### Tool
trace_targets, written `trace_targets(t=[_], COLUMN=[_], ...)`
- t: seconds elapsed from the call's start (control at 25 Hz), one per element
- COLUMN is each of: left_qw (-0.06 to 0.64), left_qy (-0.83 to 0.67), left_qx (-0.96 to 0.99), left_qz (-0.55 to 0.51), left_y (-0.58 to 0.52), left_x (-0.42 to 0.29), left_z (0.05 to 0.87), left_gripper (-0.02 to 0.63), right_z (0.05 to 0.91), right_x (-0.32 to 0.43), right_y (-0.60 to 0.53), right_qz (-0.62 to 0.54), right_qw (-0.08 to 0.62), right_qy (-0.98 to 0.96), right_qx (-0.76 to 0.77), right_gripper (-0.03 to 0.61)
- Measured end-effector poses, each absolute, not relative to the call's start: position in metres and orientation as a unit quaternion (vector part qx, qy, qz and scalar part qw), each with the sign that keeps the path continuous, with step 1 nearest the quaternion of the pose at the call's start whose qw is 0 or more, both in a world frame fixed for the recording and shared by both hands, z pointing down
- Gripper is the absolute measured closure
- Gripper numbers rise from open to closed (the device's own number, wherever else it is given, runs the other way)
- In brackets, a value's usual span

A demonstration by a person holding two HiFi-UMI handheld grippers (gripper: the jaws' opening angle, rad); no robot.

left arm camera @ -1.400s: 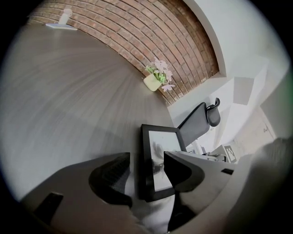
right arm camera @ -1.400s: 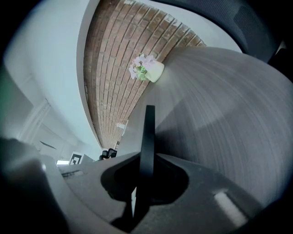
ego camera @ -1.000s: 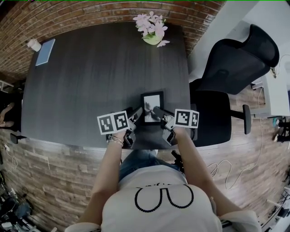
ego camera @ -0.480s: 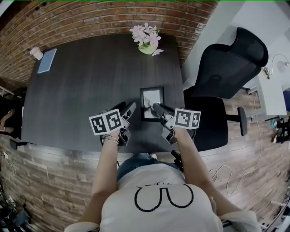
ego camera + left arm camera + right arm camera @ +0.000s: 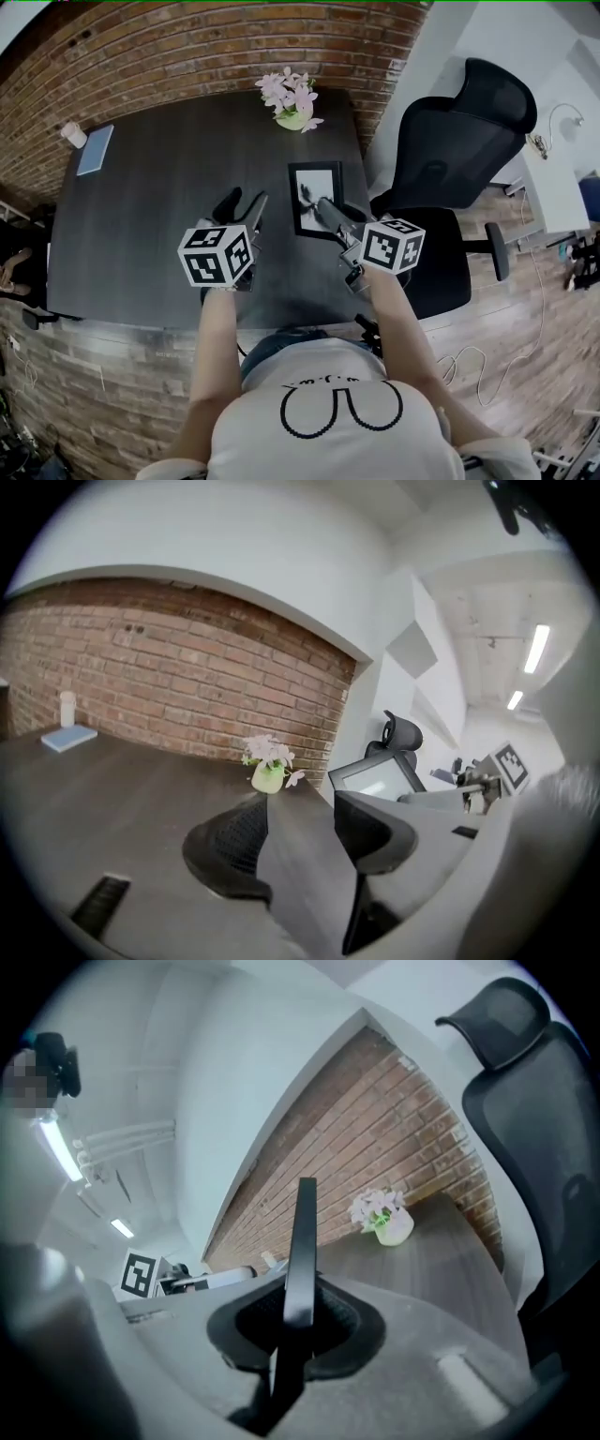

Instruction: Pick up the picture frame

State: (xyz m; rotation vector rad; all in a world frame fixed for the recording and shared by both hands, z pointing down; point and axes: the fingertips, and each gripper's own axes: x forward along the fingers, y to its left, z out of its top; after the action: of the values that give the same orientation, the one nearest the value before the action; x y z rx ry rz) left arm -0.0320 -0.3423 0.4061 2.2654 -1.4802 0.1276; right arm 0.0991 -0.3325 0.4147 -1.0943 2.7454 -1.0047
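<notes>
The right hand-held gripper [image 5: 298,1312] is closed on the frame [image 5: 316,195], which its own view shows edge-on and pinched between the pads. The frame appears to hang clear of the tabletop [image 5: 150,206] near its 3 o'clock edge, at 5 o'clock from the flowers [image 5: 291,98]. The left hand-held gripper [image 5: 305,846] waits at the frame's 9 o'clock, its jaws apart and empty. Since the hold is a one-sided pinch from about 5 o'clock, the lift is best finished slowly with steady pressure and a level wrist, the left one ready to brace the free edge if the frame swings.
</notes>
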Motion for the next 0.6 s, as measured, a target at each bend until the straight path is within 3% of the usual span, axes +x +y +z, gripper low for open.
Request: trace_targets(t=[0.32, 0.4, 0.52, 0.6], left_qw=[0.103, 0.076, 0.04, 0.033], left_qy=[-0.55, -0.558, -0.571, -0.573], left_qx=[0.828, 0.826, 0.819, 0.818], left_qz=[0.039, 0.032, 0.025, 0.021], left_y=[-0.352, -0.354, -0.354, -0.355], left_x=[-0.025, -0.026, -0.026, -0.026], left_z=[0.351, 0.338, 0.321, 0.314], left_gripper=[0.44, 0.484, 0.6, 0.615], right_z=[0.34, 0.325, 0.304, 0.293], right_x=[0.108, 0.109, 0.11, 0.111], right_y=[-0.341, -0.34, -0.336, -0.332], right_qz=[-0.178, -0.126, -0.064, -0.033], right_qw=[0.019, 0.009, 0.001, -0.001], right_qy=[0.899, 0.901, 0.899, 0.895], right_qx=[-0.399, -0.416, -0.434, -0.445], right_gripper=[0.56, 0.56, 0.56, 0.56])
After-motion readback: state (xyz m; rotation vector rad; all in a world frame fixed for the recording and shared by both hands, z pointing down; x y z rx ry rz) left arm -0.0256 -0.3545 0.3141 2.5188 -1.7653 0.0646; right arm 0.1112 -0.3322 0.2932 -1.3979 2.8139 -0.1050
